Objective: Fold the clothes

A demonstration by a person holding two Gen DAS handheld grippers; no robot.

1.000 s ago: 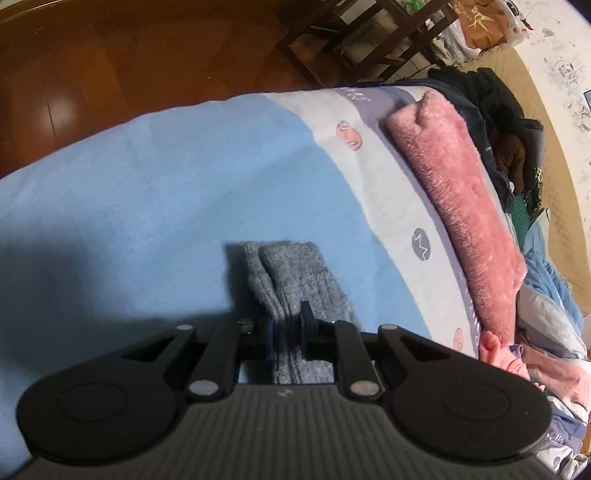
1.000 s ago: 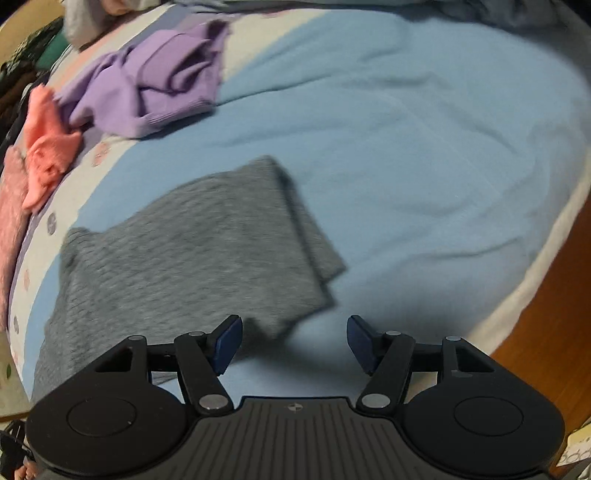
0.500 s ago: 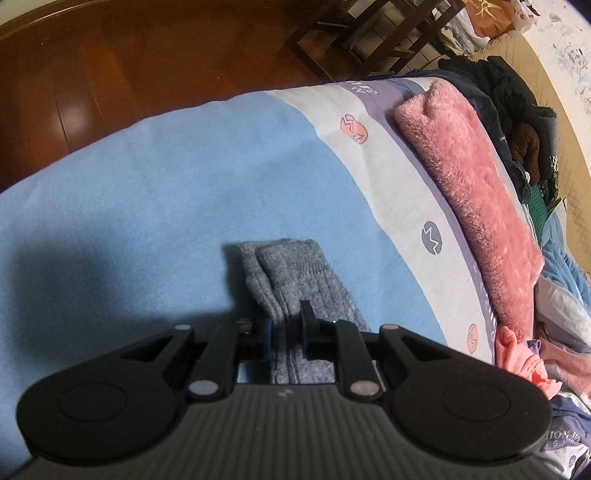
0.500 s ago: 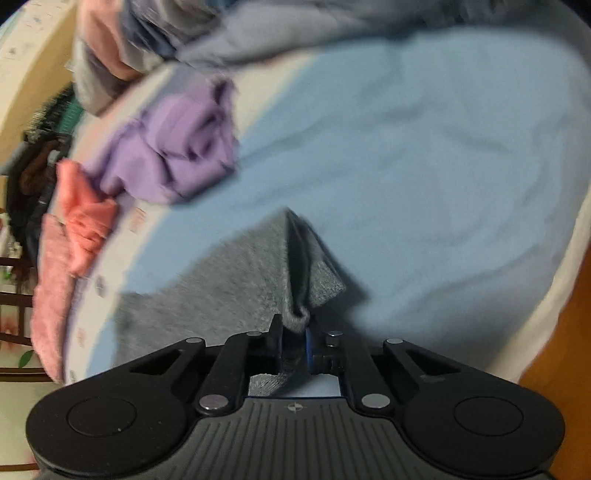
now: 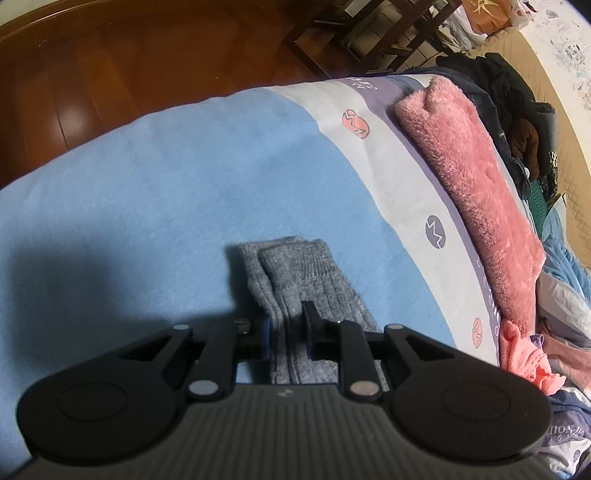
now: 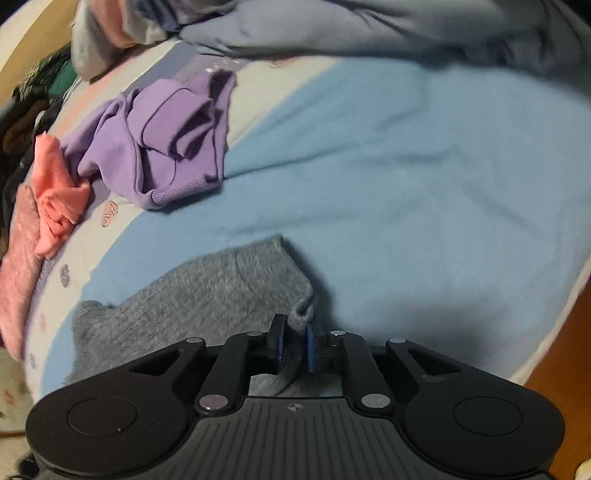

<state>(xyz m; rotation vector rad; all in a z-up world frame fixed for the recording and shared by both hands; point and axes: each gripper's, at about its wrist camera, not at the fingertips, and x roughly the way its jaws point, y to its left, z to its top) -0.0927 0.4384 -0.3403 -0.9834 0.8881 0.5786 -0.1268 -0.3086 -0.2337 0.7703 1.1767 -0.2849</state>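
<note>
A grey knit garment (image 5: 295,269) lies on the light blue blanket (image 5: 166,184). One narrow folded end of it runs between the jaws of my left gripper (image 5: 287,325). Those jaws are opening, and the knit still fills the gap between the pads. In the right wrist view the same grey garment (image 6: 207,295) spreads to the left across the blue blanket (image 6: 406,177). My right gripper (image 6: 295,334) is shut on its near right corner, which bunches up between the blue pads.
A pink fluffy garment (image 5: 472,184) lies along the blanket's white patterned border, with dark clothes beyond it. A crumpled purple top (image 6: 166,147) and a coral cloth (image 6: 59,195) lie at the far left. Wooden floor (image 5: 129,55) and a dark chair (image 5: 369,29) lie past the bed edge.
My right gripper went from open beside the grey garment to shut on its corner and has pulled it along. The left gripper's jaws stand slightly wider around the knit.
</note>
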